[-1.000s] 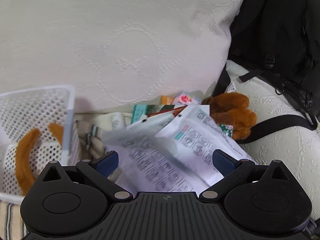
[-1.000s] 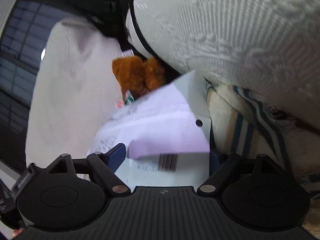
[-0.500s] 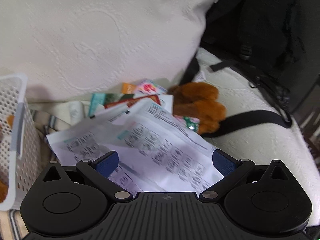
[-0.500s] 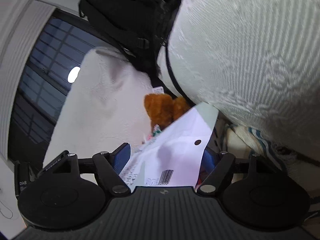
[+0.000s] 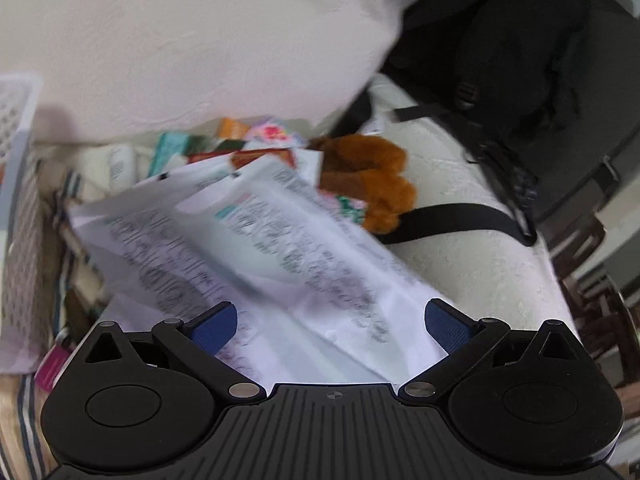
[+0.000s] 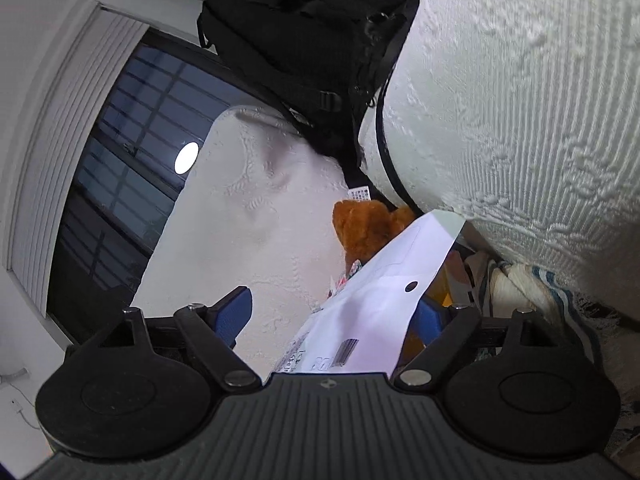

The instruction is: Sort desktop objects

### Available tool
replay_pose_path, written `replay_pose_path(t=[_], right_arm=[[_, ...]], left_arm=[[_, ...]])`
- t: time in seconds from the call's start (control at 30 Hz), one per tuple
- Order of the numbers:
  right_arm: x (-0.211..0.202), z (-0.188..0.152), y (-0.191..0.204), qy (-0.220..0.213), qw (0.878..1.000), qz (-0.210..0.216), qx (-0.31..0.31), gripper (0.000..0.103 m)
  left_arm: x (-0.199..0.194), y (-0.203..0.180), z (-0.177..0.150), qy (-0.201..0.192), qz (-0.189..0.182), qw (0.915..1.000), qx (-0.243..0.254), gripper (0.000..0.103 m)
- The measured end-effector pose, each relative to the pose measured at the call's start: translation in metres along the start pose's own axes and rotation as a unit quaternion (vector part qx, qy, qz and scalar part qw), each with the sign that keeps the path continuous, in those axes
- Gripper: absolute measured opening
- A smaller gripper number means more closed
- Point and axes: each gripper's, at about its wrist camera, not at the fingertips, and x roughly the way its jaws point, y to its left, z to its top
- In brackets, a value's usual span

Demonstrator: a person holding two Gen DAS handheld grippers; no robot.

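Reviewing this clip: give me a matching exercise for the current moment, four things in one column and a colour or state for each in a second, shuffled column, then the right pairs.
Things:
1. soft toy
2. backpack
3. basket
4. left claw

Colour or state:
A. white mesh, at the left edge of the left wrist view
B. open, blue pads apart over the printed sheets
C. brown and furry, beyond the sheets
D. black, with a strap across the white bedding

Pairs: 1-C, 2-D, 3-A, 4-B
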Motion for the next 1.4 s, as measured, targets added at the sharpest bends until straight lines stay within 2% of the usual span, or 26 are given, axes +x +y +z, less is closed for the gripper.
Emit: replay_pose_path(t=[0.1, 0.23, 0.5, 0.7, 0.77, 0.8, 0.83, 0.87, 0.93, 0.97, 1.0, 1.03, 1.13, 1.23, 1.4], right_arm=[[0.001, -0.001, 0.002, 0.002, 1.000, -0.003, -0.003, 0.087], [0.003, -0.001, 0.004, 0.003, 1.000, -0.007, -0.009, 0.087], [0.013, -0.004, -0.003, 0.013, 0.999, -0.027, -0.010, 0.087], [0.020, -0.004, -0.010, 0.017, 0.999, -0.032, -0.001, 0.087], [0.021, -0.002, -0.010, 0.015, 0.999, -0.039, -0.002, 0.081], [0.023, -0.002, -0.011, 0.020, 0.999, -0.044, -0.003, 0.073], [0.024, -0.002, -0.013, 0.023, 0.998, -0.054, -0.005, 0.055], [0.026, -0.001, -0.014, 0.028, 0.997, -0.065, -0.005, 0.046], [0.027, -0.001, -0.014, 0.031, 0.997, -0.069, -0.003, 0.046], [0.026, 0.000, -0.015, 0.032, 0.997, -0.066, -0.002, 0.046], [0.026, 0.000, -0.014, 0.033, 0.997, -0.064, 0.000, 0.045], [0.026, 0.000, -0.014, 0.034, 0.997, -0.065, 0.001, 0.045], [0.025, 0.000, -0.015, 0.038, 0.997, -0.070, -0.001, 0.045], [0.021, 0.000, -0.013, 0.037, 0.997, -0.063, -0.004, 0.044], [0.017, 0.001, -0.013, 0.045, 0.998, -0.041, 0.017, 0.043]], left_arm=[[0.009, 0.010, 0.008, -0.005, 0.013, 0.9995, -0.030, 0.103], [0.020, 0.012, 0.024, -0.028, 0.017, 0.9986, -0.042, 0.103], [0.049, 0.005, 0.052, -0.049, 0.045, 0.9974, -0.026, 0.103], [0.064, 0.001, 0.061, -0.068, 0.088, 0.9938, 0.004, 0.103], [0.065, -0.002, 0.059, -0.073, 0.094, 0.9928, 0.013, 0.103], [0.065, -0.004, 0.056, -0.077, 0.094, 0.9924, 0.020, 0.103], [0.064, -0.007, 0.054, -0.078, 0.097, 0.9918, 0.030, 0.098], [0.063, -0.011, 0.051, -0.079, 0.101, 0.9908, 0.042, 0.094], [0.060, -0.019, 0.047, -0.079, 0.101, 0.9902, 0.055, 0.077], [0.058, -0.022, 0.045, -0.081, 0.099, 0.9901, 0.059, 0.073], [0.056, -0.024, 0.044, -0.078, 0.097, 0.9903, 0.062, 0.061], [0.055, -0.025, 0.042, -0.075, 0.098, 0.9904, 0.061, 0.056], [0.051, -0.025, 0.039, -0.078, 0.105, 0.9899, 0.055, 0.046], [0.047, -0.020, 0.041, -0.081, 0.098, 0.9915, 0.027, 0.038], [0.044, -0.020, 0.043, -0.090, 0.092, 0.9915, 0.017, 0.035]])
